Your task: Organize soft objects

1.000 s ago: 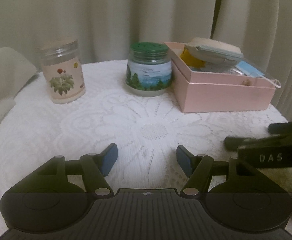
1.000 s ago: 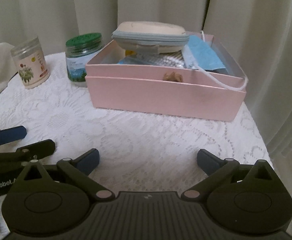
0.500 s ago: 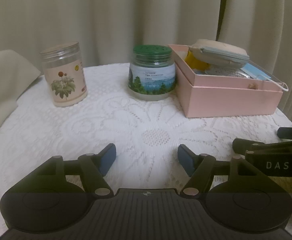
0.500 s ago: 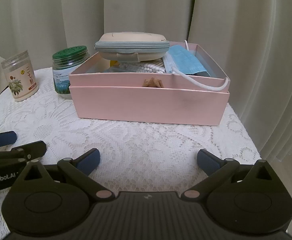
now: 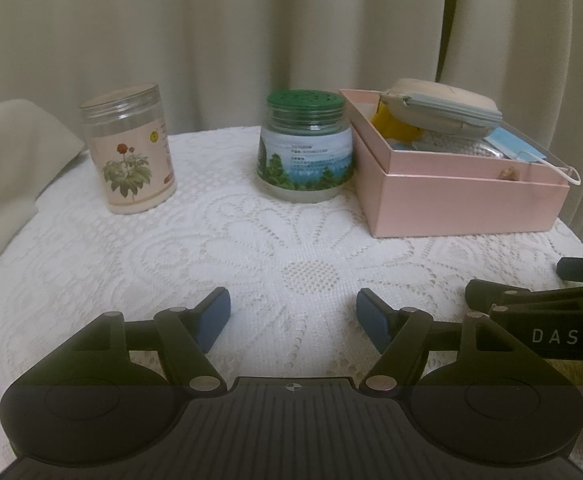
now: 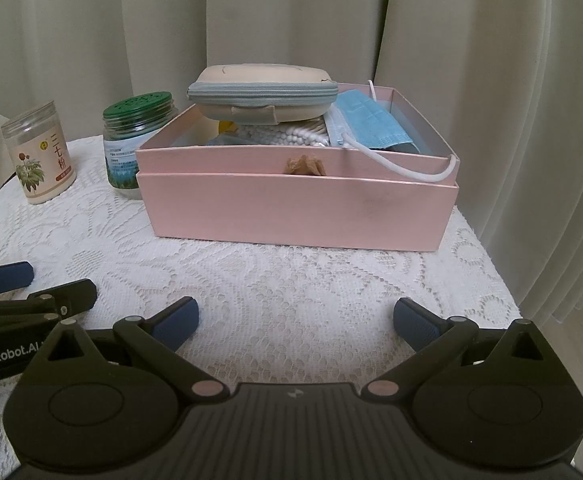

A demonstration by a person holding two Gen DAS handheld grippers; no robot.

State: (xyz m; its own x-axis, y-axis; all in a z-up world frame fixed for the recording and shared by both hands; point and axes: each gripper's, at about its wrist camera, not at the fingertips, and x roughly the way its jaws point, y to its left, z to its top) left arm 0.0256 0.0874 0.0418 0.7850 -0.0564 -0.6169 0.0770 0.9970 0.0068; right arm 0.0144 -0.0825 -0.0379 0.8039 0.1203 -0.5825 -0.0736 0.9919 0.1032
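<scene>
Pink box (image 6: 291, 212) far right on the lace-covered counter (image 5: 251, 248), holding pouch (image 6: 263, 94), blue mask (image 6: 371, 124) | left tool (image 5: 293, 316) just opened wide, empty | right tool (image 6: 295, 320) wide, empty | sorting apparently finished

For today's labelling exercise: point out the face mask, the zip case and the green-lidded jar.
face mask (image 6: 367, 122): right wrist view, blue pleated front.
zip case (image 6: 263, 90): right wrist view, grey zip band.
green-lidded jar (image 5: 305, 100): left wrist view, lid top.
</scene>
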